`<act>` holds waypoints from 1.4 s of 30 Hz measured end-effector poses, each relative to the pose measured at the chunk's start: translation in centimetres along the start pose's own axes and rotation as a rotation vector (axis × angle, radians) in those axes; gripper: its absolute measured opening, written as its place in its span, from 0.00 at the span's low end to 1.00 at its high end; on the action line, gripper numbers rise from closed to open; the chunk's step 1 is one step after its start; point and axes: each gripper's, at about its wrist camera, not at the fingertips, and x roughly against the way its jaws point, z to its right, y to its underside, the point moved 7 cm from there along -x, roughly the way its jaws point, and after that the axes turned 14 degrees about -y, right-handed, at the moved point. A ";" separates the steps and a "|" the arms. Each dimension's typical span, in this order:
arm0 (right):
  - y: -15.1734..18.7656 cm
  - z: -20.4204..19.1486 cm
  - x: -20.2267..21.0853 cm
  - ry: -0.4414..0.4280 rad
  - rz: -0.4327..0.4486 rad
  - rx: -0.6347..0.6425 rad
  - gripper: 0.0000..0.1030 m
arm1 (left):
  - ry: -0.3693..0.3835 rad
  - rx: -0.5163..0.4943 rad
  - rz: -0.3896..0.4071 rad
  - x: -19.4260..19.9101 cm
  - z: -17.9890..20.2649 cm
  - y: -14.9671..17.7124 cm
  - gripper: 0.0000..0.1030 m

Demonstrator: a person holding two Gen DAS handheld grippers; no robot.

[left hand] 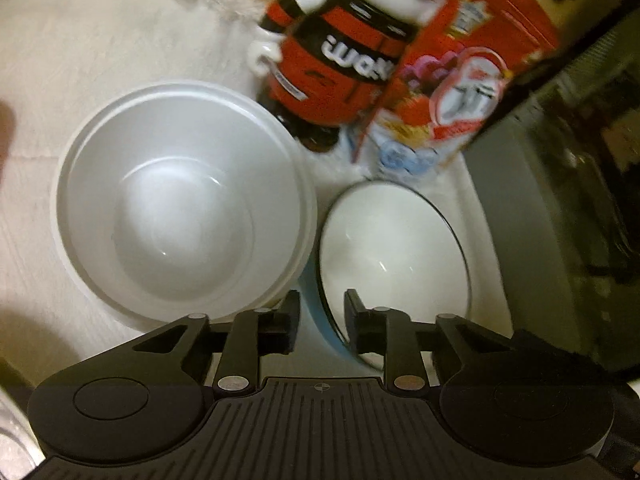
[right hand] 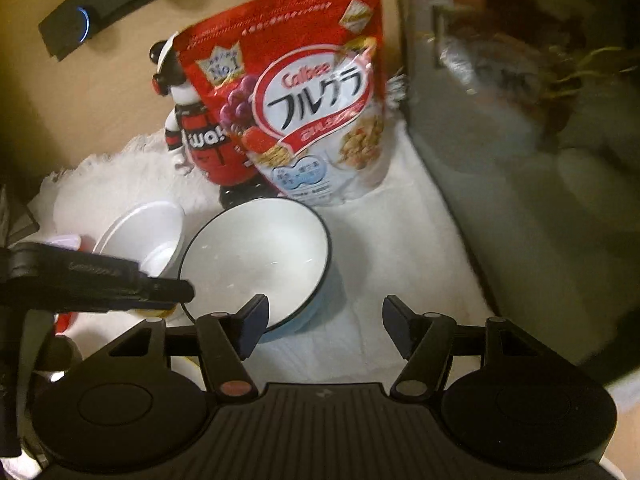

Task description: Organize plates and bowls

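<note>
Left gripper [left hand: 322, 314] angled down over a fluffy white cloth [left hand: 80, 60] on the desk [right hand: 80, 100]. Jaws narrow, set either side of the near rim of a black-rimmed bowl [left hand: 392, 248]: one finger outside against its pale blue wall, the other inside over the white interior. Rim and wall nearly filling the gap; whether the pads actually press on it, impossible to tell.

Just beside that bowl, on its left in the left wrist view and almost touching it, a plain white bowl [left hand: 180, 208], larger, upright, with a stepped rim that may belong to a second piece nested under it.

Right gripper [right hand: 324, 316] tilted down toward the same cloth. Jaws wide apart, only bare cloth between them, nothing held. One finger in front of the black-rimmed bowl's near edge, the other well off to the side over the cloth.

Behind the two bowls, standing on the cloth: a red cereal bag [right hand: 304, 100], upright and leaning slightly, and just beside it, partly hidden behind it, a red, black and white figurine [right hand: 200, 136]. Farther back on the bare desk, a dark device [right hand: 108, 4] with small blue lights.
</note>
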 end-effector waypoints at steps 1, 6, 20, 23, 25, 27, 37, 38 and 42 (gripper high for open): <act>-0.2 0.2 -0.7 -0.007 -0.006 0.006 0.62 | -0.013 0.012 0.008 -0.2 0.0 -0.3 0.23; -1.3 2.3 -4.5 -0.037 -0.048 -0.042 0.61 | -0.069 -0.041 -0.001 -1.9 1.4 -1.0 0.24; -0.5 4.1 -10.2 -0.143 -0.184 -0.177 0.16 | -0.113 -0.162 -0.031 -2.9 3.9 -1.2 0.31; -0.4 4.4 -8.4 -0.112 -0.157 -0.160 0.16 | -0.074 -0.212 -0.075 -3.0 5.1 -0.1 0.31; -0.1 5.0 -7.1 -0.099 -0.140 -0.172 0.16 | -0.054 -0.236 -0.106 -3.5 5.7 0.4 0.31; 0.5 5.7 -6.6 -0.089 -0.144 -0.192 0.16 | -0.054 -0.267 -0.090 -3.8 6.4 0.4 0.31; 1.9 6.8 -6.9 -0.081 -0.145 -0.280 0.18 | -0.047 -0.390 -0.139 -6.7 8.5 0.4 0.39; 2.1 6.9 -7.2 -0.089 -0.150 -0.293 0.19 | -0.045 -0.396 -0.140 -6.8 8.6 0.5 0.43; 2.6 6.7 -7.7 -0.112 -0.154 -0.319 0.28 | -0.049 -0.399 -0.146 -7.1 8.9 0.4 0.43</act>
